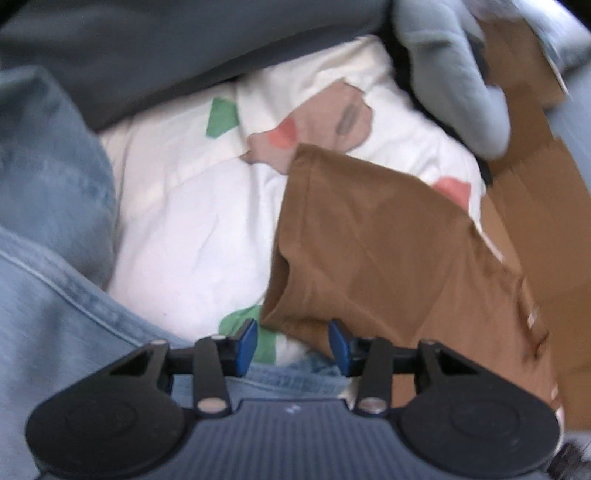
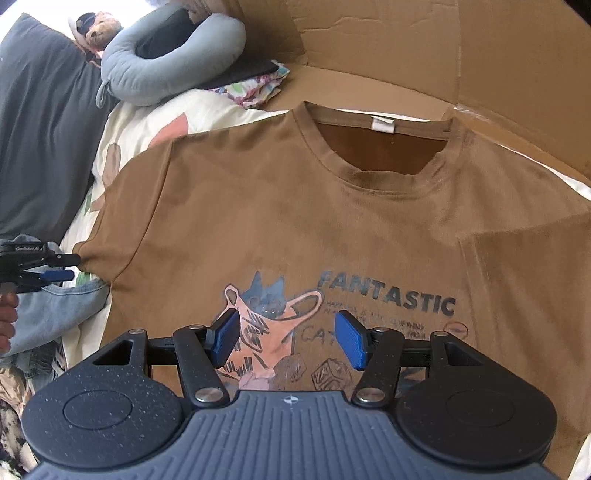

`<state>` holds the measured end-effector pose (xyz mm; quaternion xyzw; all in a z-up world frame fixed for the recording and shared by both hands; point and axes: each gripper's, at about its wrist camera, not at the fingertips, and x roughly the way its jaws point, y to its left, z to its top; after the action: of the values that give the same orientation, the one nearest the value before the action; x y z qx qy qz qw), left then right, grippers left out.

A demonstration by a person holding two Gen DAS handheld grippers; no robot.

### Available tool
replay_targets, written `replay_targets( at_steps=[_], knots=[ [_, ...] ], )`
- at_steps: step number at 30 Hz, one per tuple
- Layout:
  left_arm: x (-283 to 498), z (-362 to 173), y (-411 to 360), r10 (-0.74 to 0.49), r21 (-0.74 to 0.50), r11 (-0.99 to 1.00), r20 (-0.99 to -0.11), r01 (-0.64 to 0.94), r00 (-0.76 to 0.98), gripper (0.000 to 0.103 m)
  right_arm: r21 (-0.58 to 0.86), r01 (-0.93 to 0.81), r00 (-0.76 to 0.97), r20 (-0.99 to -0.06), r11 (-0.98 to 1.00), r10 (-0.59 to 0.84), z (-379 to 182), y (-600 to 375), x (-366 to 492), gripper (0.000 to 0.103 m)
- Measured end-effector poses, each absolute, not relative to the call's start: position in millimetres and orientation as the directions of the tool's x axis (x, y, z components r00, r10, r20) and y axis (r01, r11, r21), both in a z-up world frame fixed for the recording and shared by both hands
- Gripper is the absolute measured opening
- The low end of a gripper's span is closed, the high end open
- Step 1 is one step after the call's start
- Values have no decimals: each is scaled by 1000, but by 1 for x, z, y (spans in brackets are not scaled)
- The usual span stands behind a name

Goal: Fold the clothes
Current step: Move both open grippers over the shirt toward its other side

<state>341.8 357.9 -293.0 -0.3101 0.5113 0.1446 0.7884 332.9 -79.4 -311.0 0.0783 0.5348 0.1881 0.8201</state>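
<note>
A brown T-shirt (image 2: 295, 206) lies face up on the bed, collar at the far side, with a cat print and the word FANTASTIC on the chest. Its right-hand side looks folded in over the front. My right gripper (image 2: 288, 338) hovers over the print, open, with nothing between its blue pads. My left gripper (image 1: 292, 343) is at the shirt's left sleeve (image 1: 369, 251). The sleeve's hem lies in the gap between its pads, which stand apart and do not press on it. The left gripper (image 2: 72, 266) also shows at the sleeve tip in the right wrist view, with a hand behind it.
The white patterned bed sheet (image 1: 184, 221) lies under the shirt. Blue jeans (image 1: 44, 258) are bunched at the left. A grey neck pillow (image 2: 166, 55), a teddy bear (image 2: 98, 31) and a dark grey pillow (image 2: 40, 129) lie at the far left. Cardboard (image 2: 443, 48) stands behind.
</note>
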Motion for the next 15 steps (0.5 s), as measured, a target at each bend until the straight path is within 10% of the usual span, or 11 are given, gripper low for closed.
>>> replay_targets(
  at_steps=[15],
  knots=[
    [336,-325,368,-73,-432,539,-879,-723,471,31,353,-189,330,-856,917,397,-323,-75,323,63]
  ],
)
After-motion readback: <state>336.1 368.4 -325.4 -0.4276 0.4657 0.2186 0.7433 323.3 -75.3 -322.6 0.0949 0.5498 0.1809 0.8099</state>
